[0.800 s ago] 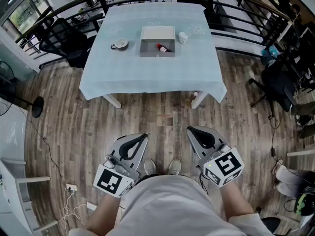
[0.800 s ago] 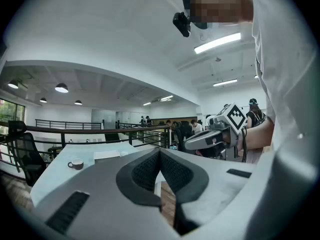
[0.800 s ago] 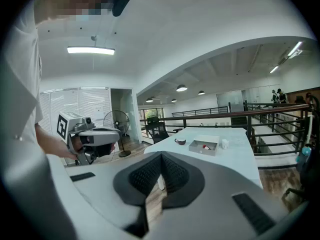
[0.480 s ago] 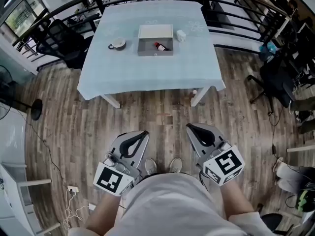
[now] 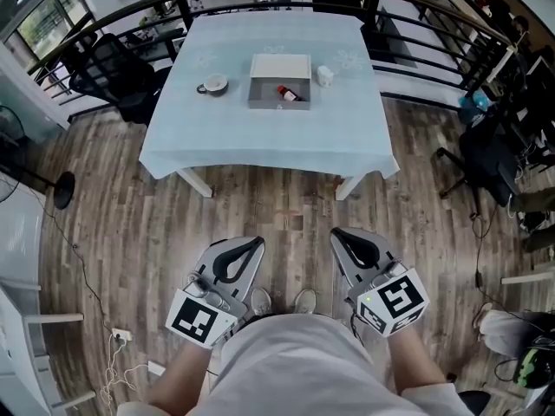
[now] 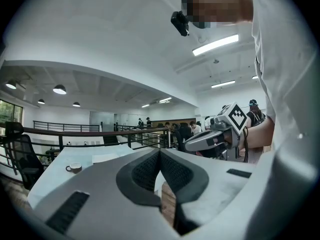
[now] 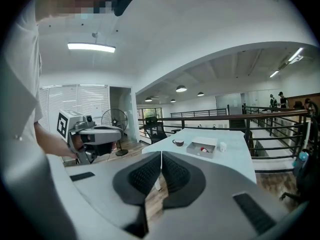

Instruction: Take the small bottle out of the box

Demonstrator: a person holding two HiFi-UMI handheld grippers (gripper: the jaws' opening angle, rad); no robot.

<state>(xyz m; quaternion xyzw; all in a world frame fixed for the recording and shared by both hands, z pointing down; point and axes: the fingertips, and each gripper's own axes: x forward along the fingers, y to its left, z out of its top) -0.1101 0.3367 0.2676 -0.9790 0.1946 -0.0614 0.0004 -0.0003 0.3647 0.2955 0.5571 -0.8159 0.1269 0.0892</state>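
Left tool (image 5: 255, 242), right tool (image 5: 337, 233) closed, pointing toward table (image 5: 260, 137).

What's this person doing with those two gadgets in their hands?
A person stands on the wooden floor, well short of the table, holding a gripper in each hand. The left gripper and right gripper are both shut and empty. The small bottle lies in the open box on the table, untouched.

Small bottle (image 5: 287, 93) (in box (image 5: 278, 104)): details too small.
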